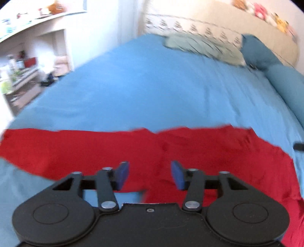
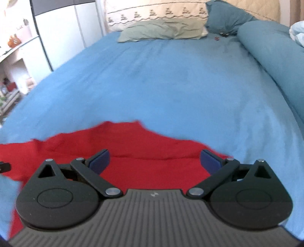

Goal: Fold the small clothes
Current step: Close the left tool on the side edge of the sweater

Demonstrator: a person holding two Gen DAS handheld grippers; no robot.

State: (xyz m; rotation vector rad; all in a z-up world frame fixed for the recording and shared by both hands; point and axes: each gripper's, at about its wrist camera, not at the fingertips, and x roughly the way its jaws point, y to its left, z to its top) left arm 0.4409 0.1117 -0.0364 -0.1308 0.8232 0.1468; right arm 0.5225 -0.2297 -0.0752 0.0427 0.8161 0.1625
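A red garment (image 1: 171, 150) lies spread across the near part of a blue bed sheet (image 1: 152, 91); it also shows in the right wrist view (image 2: 133, 152). My left gripper (image 1: 150, 175) is open and empty, hovering over the garment's near edge, its blue pads (image 1: 121, 175) apart. My right gripper (image 2: 154, 161) is wide open and empty above the garment's right part, with blue pads (image 2: 99, 161) on either side. A dark tip of the right gripper (image 1: 298, 146) shows at the right edge of the left wrist view.
A green pillow (image 2: 161, 31), a dark blue pillow (image 2: 226, 16) and a long blue bolster (image 2: 271, 51) lie at the head and right side of the bed. Shelves (image 1: 20, 76) and a white wardrobe (image 2: 62, 32) stand to the left.
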